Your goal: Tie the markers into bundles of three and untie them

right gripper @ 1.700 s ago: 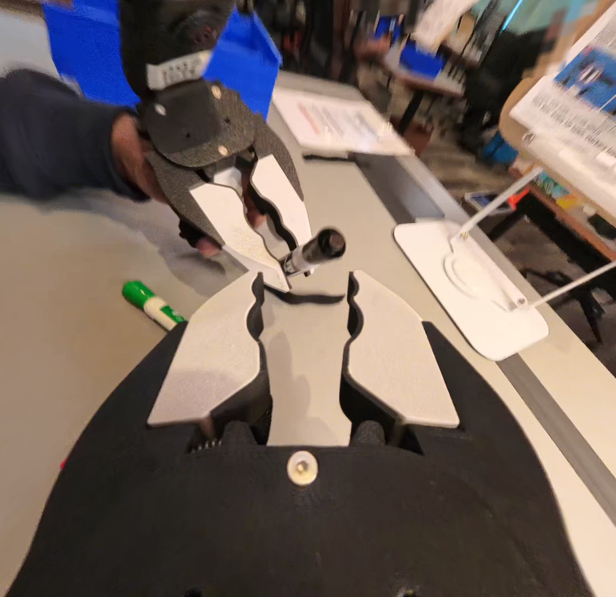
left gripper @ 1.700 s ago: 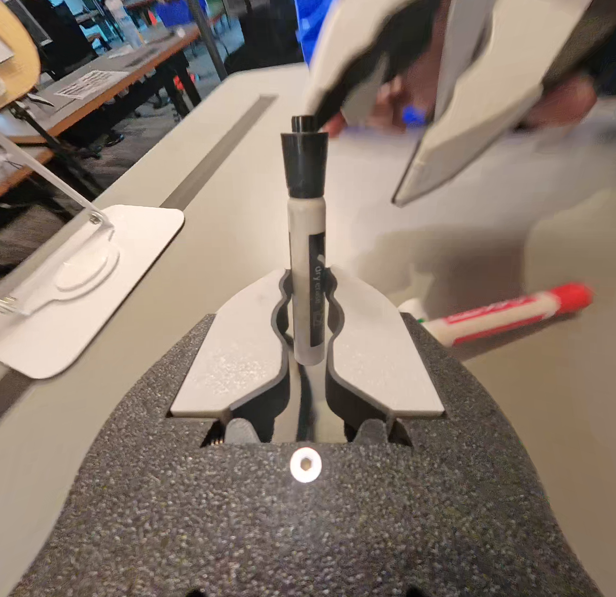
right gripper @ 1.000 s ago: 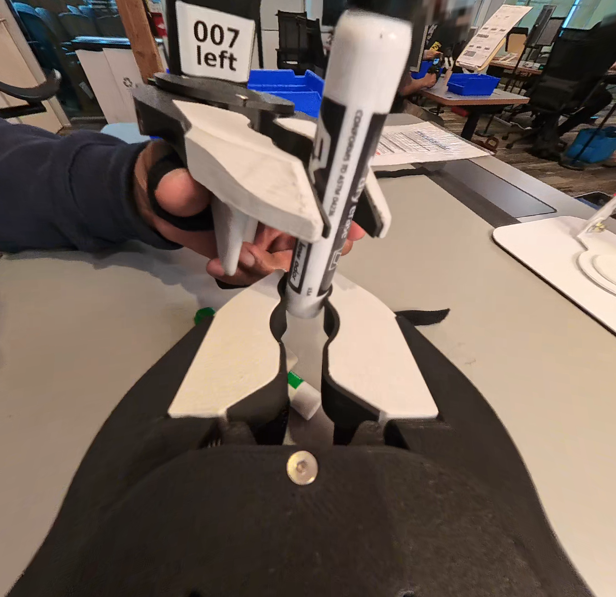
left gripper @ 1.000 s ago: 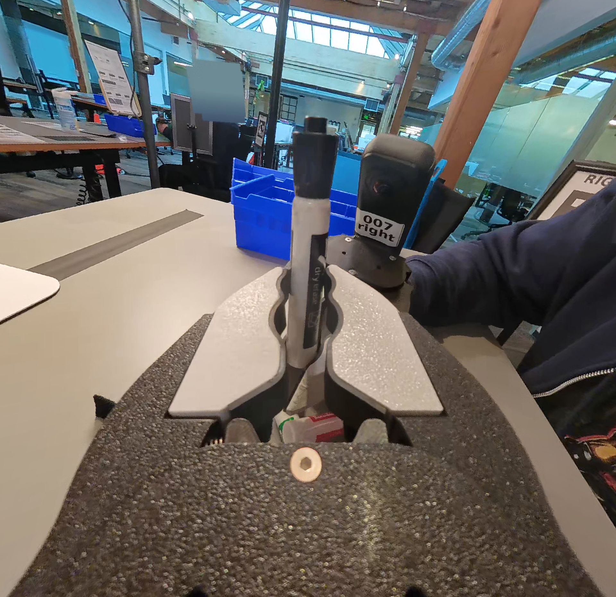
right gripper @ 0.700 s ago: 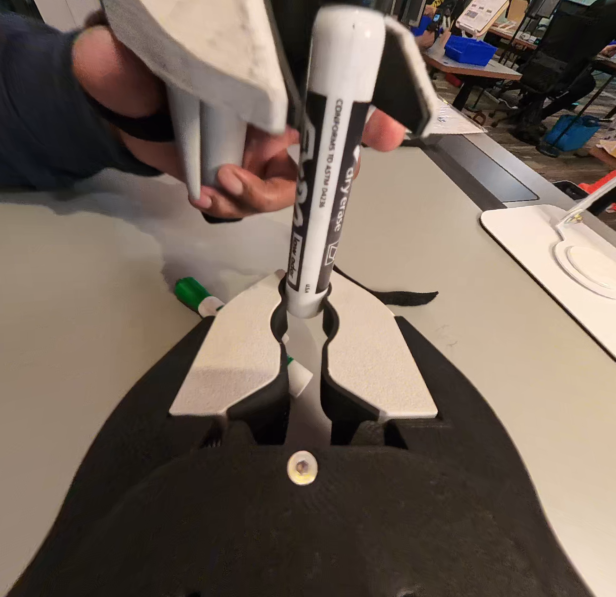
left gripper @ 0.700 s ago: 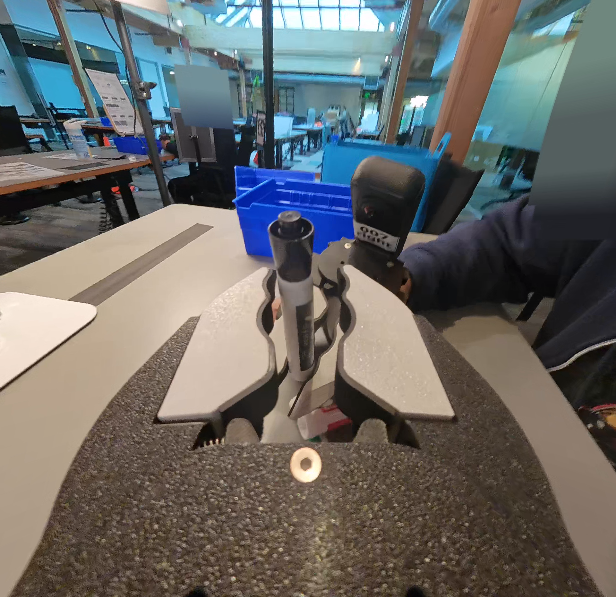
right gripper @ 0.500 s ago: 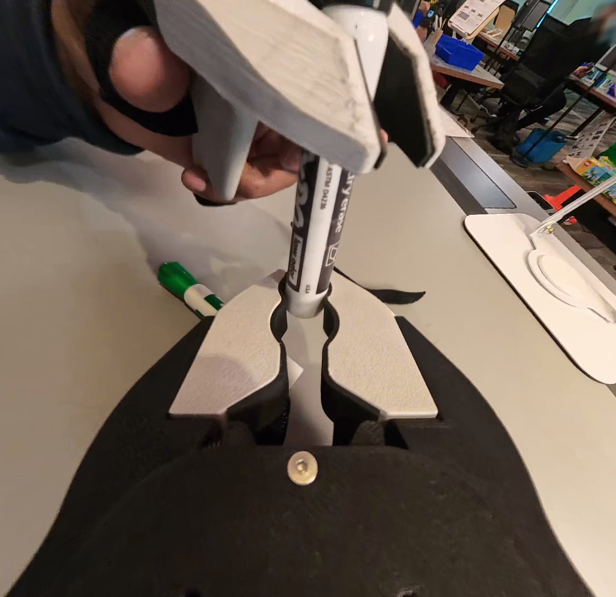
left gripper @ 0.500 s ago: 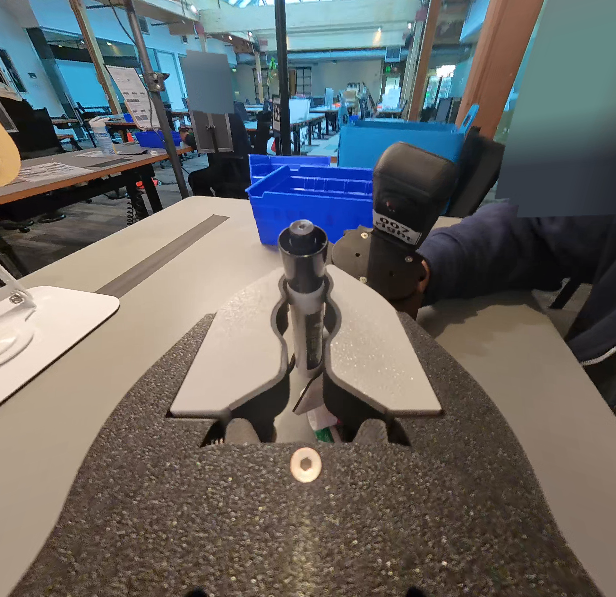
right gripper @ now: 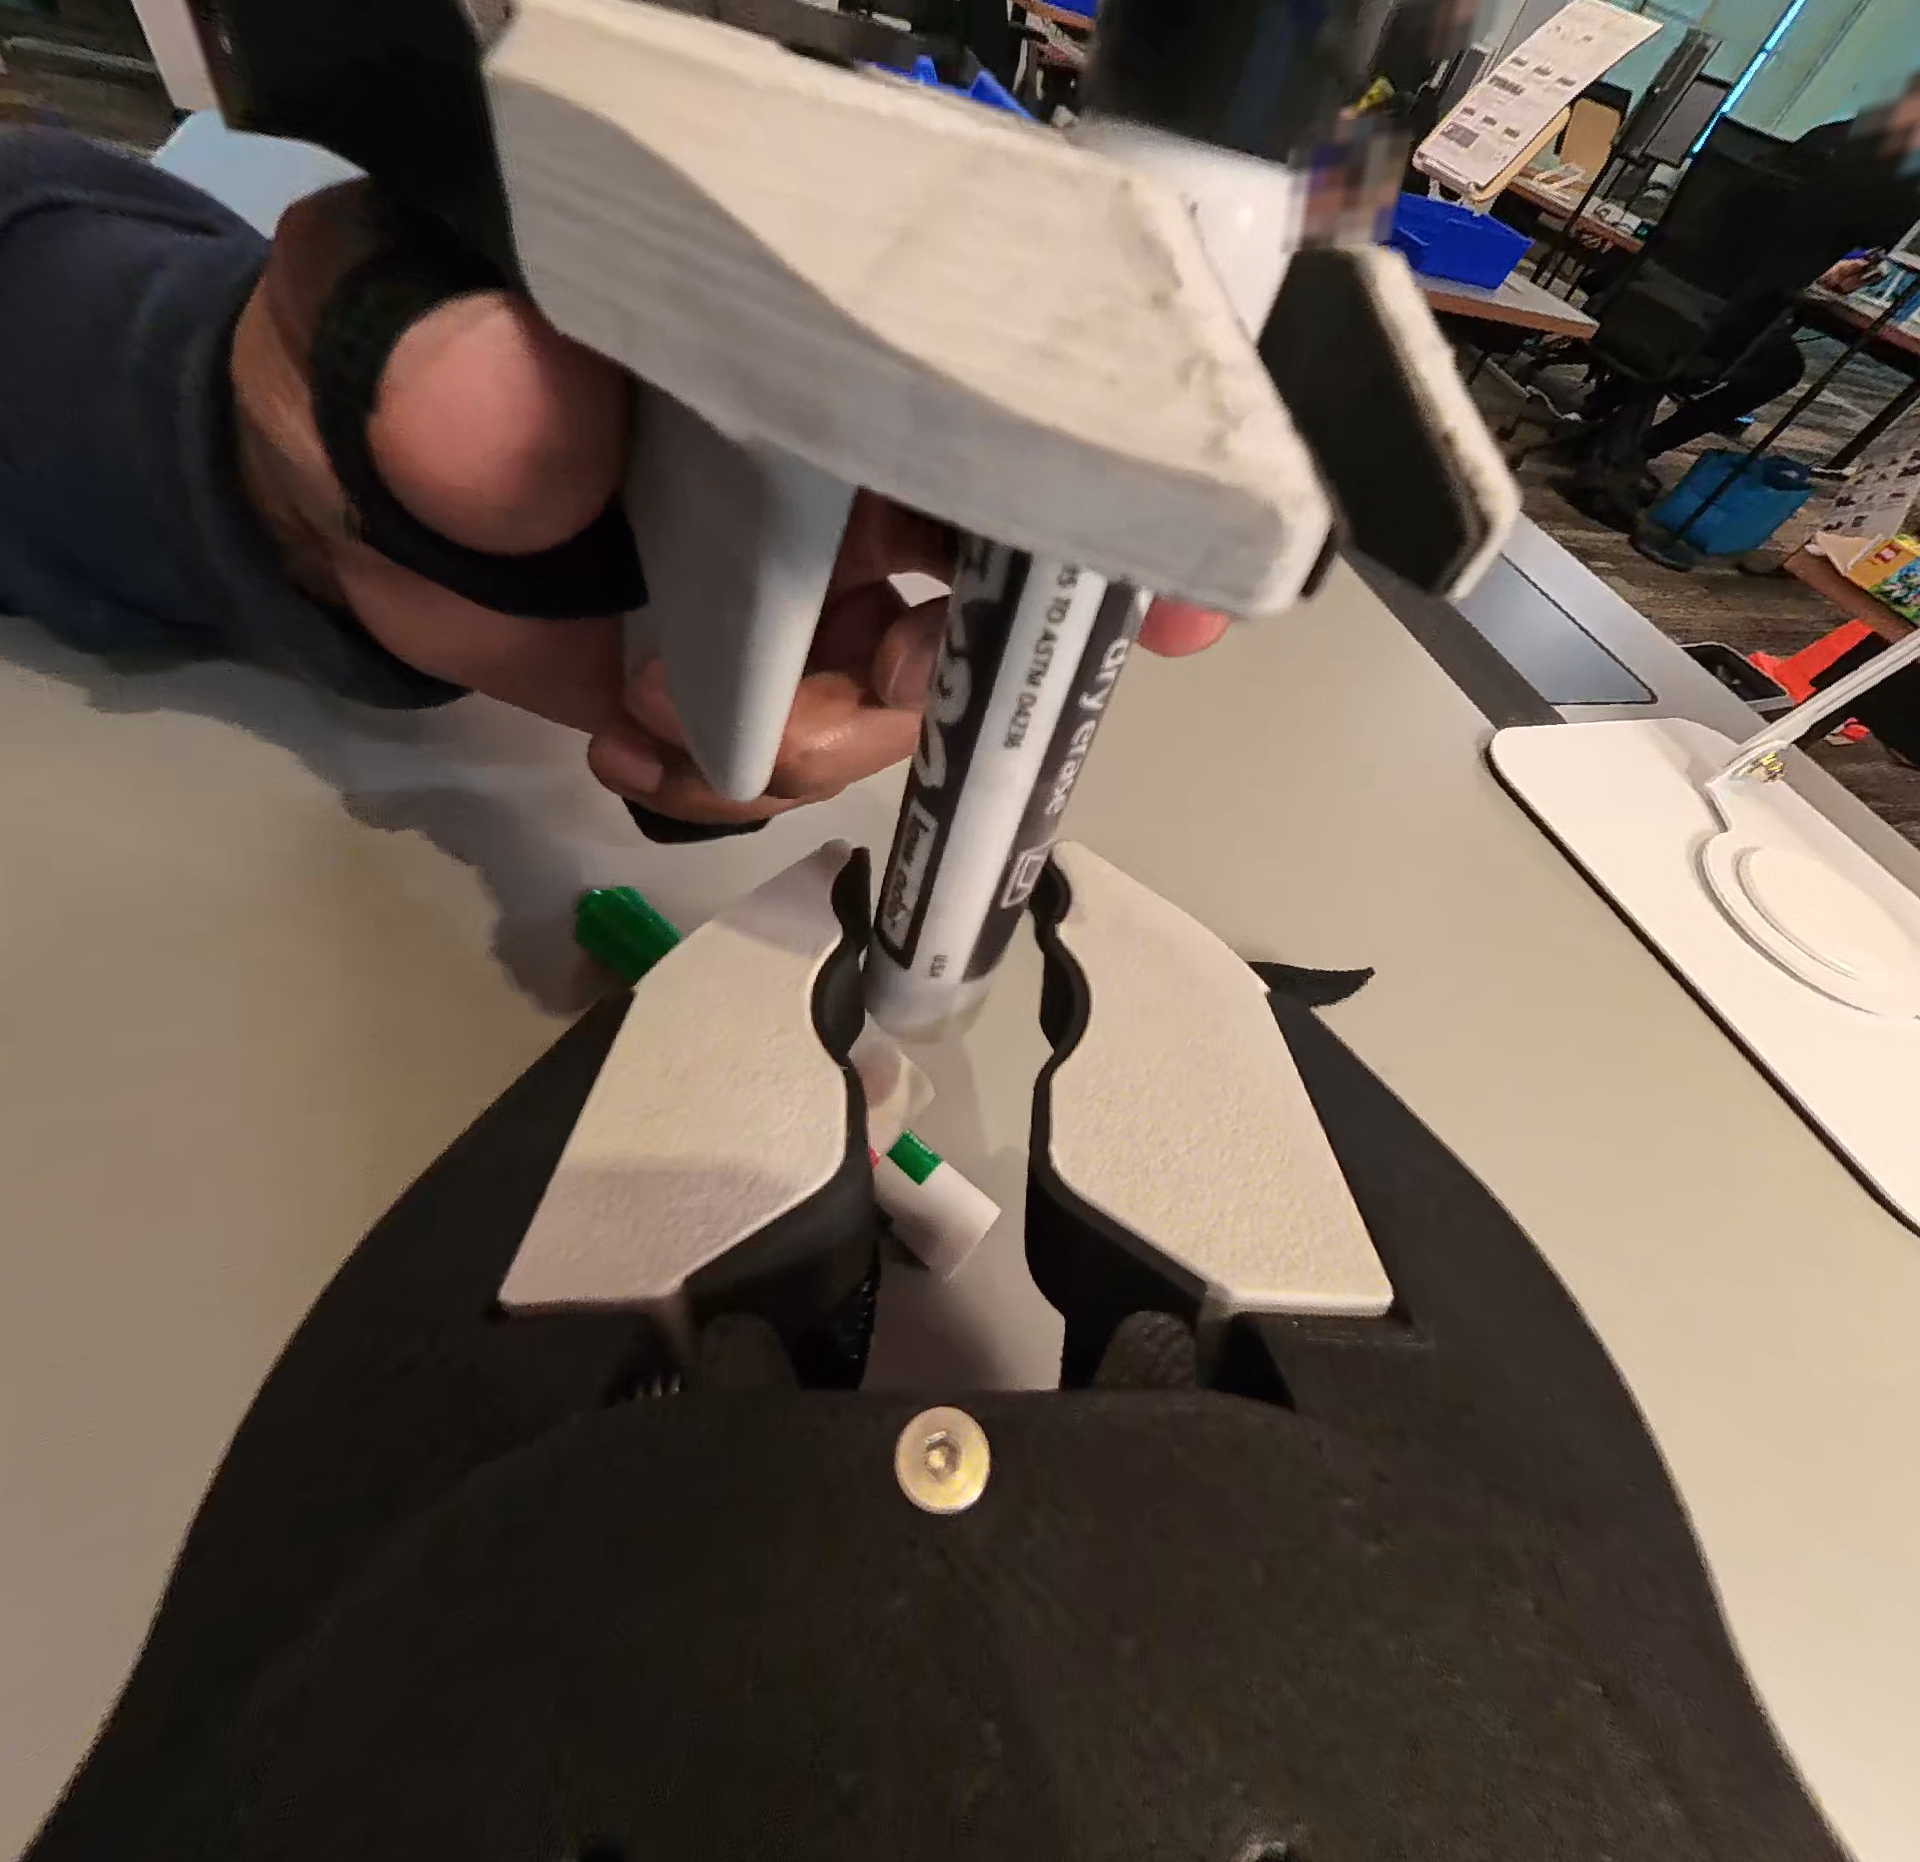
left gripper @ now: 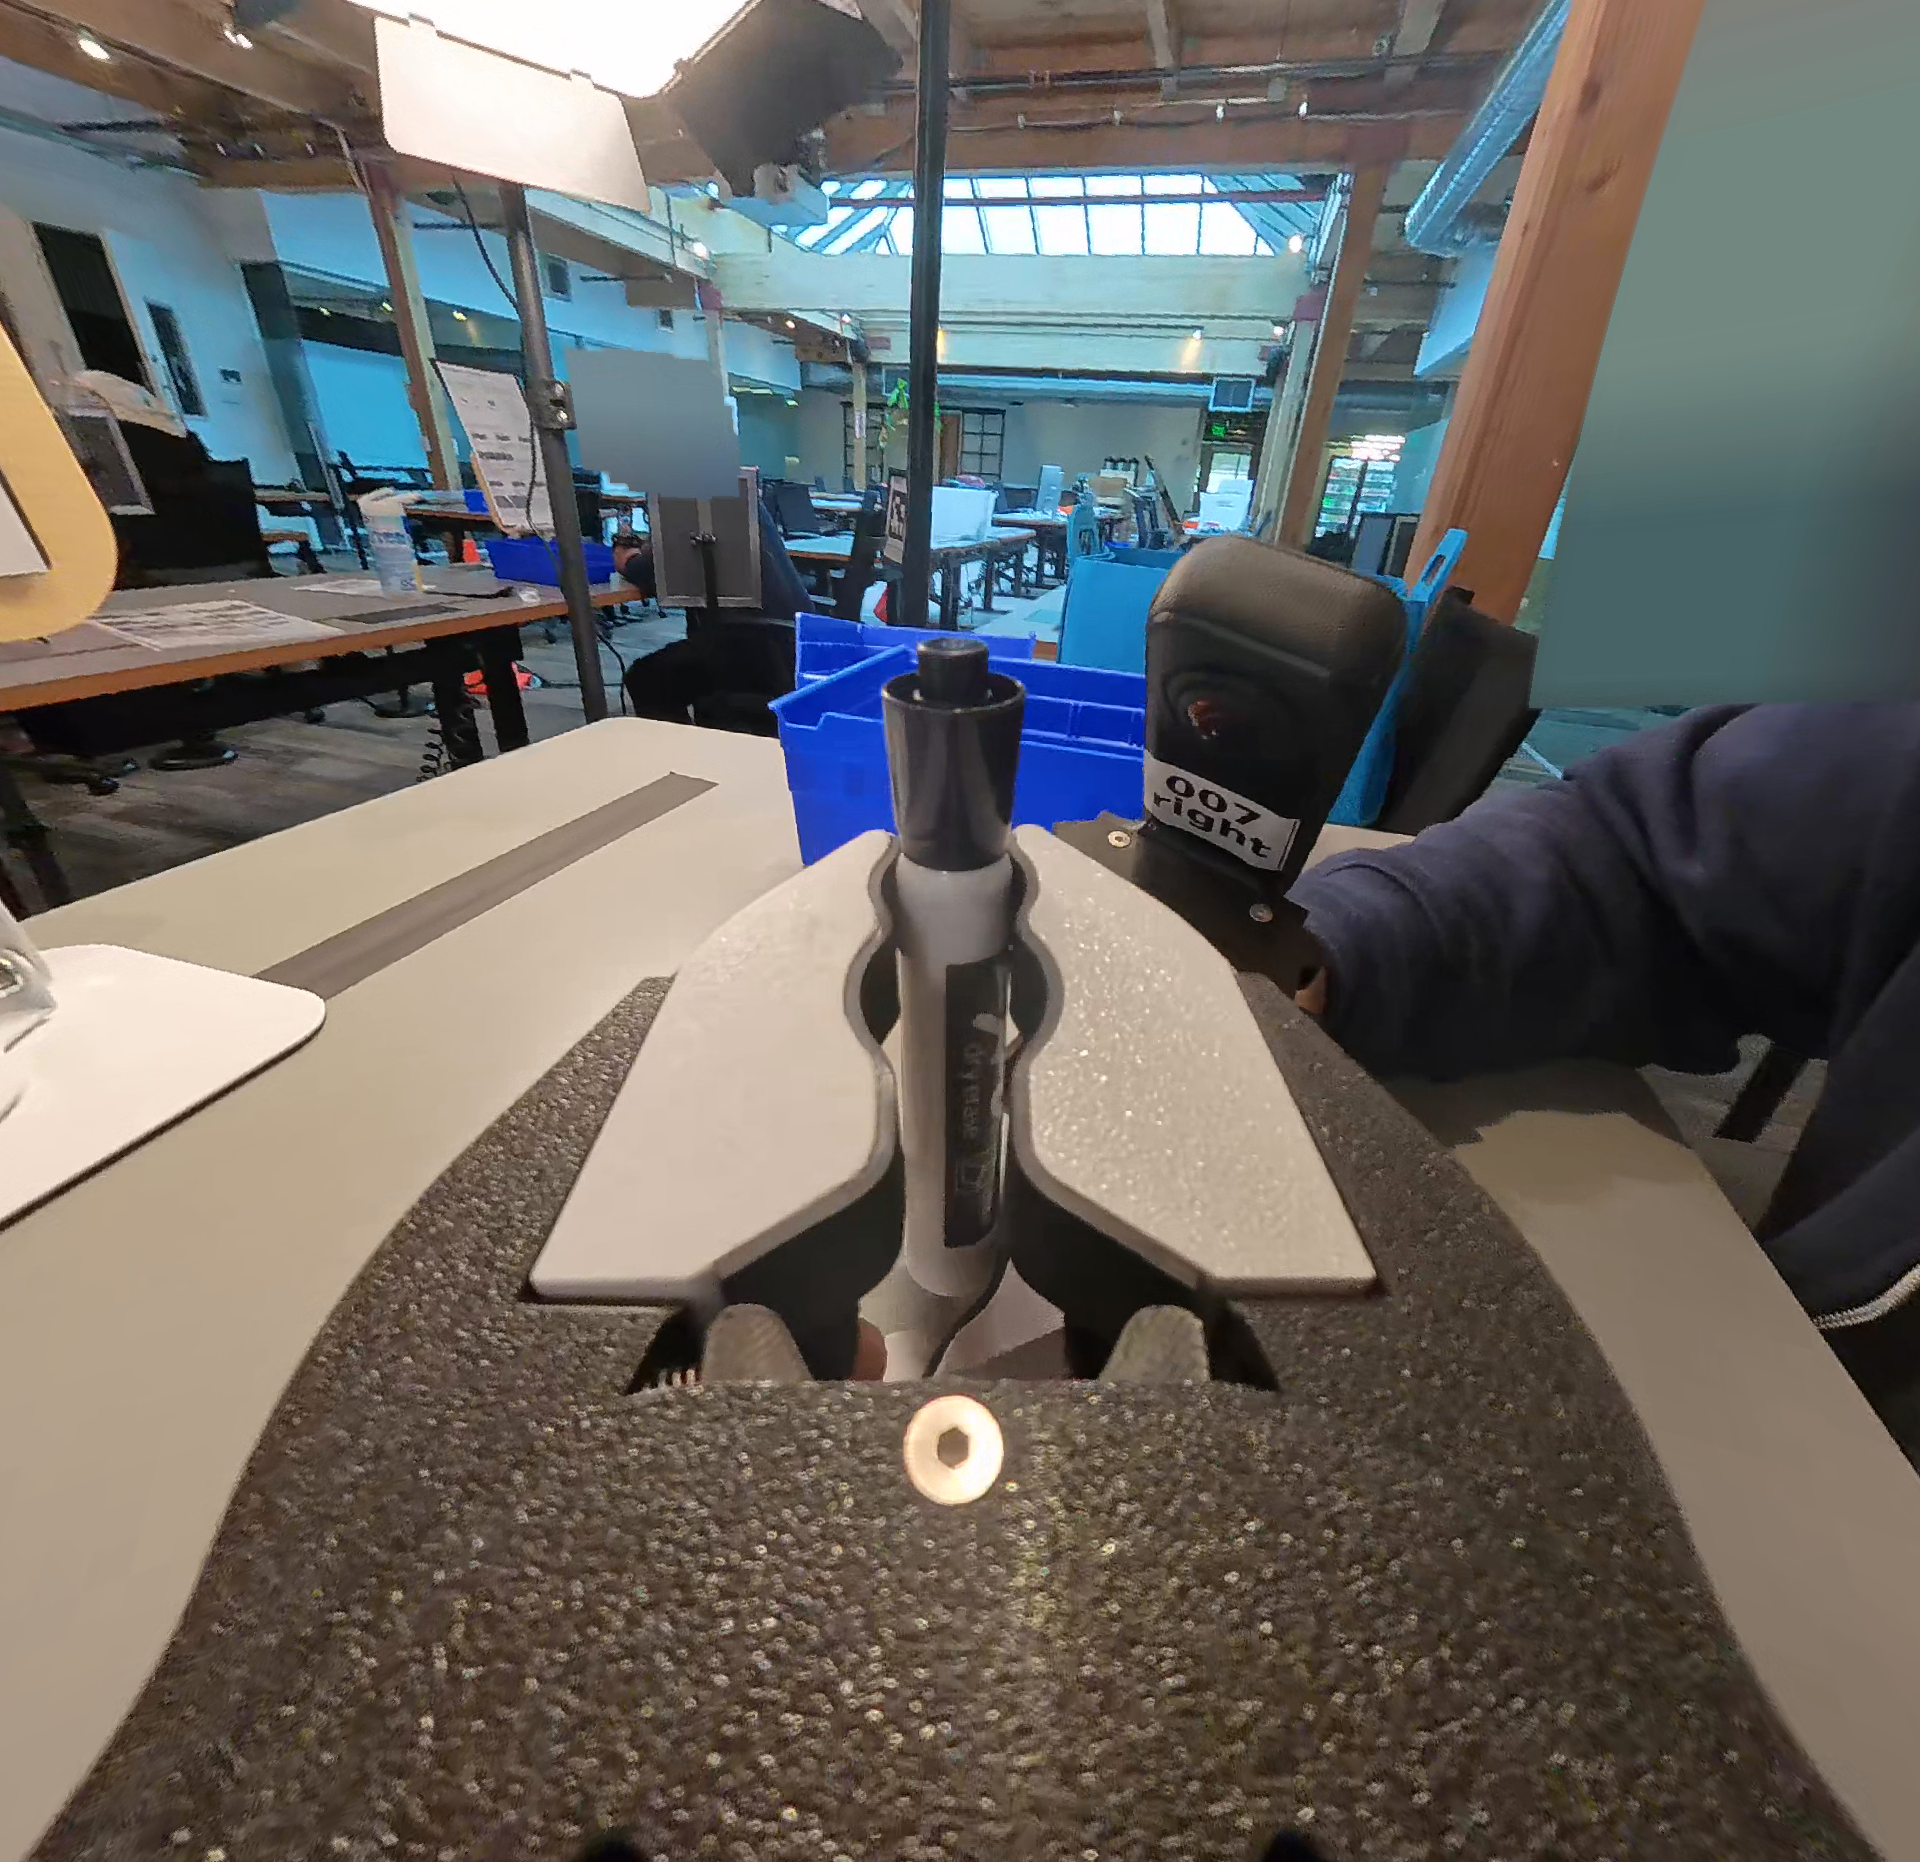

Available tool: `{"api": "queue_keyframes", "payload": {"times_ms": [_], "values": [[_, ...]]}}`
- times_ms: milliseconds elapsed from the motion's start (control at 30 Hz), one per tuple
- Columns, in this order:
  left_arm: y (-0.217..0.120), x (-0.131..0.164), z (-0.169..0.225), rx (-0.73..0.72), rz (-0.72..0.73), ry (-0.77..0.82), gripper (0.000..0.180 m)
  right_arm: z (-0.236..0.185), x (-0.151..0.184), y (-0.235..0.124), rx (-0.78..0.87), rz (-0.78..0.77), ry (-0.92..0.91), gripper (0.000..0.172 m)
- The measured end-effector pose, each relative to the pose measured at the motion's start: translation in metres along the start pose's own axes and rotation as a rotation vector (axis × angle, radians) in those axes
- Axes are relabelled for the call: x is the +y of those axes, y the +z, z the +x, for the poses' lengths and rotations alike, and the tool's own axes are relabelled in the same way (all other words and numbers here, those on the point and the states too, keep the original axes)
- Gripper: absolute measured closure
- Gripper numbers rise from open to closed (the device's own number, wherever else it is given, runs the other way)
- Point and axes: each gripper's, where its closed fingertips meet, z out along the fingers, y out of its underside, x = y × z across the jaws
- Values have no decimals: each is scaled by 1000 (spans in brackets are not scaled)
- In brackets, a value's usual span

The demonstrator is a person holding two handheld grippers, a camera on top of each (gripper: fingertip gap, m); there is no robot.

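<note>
At the far left of my left wrist view, a flat white rounded plate [left gripper: 156, 1043] lies on the pale grey matte table [left gripper: 436, 981], and a dark inlaid strip [left gripper: 488, 877] runs away beside it. Behind are long wooden desks [left gripper: 260, 628] in an open hall with skylights [left gripper: 1049, 228]. In the centre my left gripper [left gripper: 951, 867] is clamped on the black-capped white dry-erase marker [left gripper: 951, 991], both pads pressing its barrel. Right of it sit stacked blue plastic bins [left gripper: 1081, 752]. My right gripper [right gripper: 951, 856] stands parted, with a gap on the marker's right side. A green-capped marker [right gripper: 618, 929] lies on the table at centre left of the right wrist view.
</note>
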Motion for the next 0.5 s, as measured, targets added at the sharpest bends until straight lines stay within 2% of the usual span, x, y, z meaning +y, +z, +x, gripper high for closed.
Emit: {"api": "queue_keyframes", "payload": {"times_ms": [67,200,300,400,500], "values": [[-1,-3,-1,-19,28,16,164,1,0,-1,9,3,-5,149],[-5,1,-1,-34,8,104,164,9,7,-2,55,-36,-31,152],[-11,-3,-6,-74,-17,189,156,13,16,-4,66,-72,-51,153],[-13,0,-8,-81,-85,247,162,16,20,-5,76,-91,-76,153],[-11,2,-8,-90,-93,218,164,18,22,-5,89,-100,-94,153]]}}
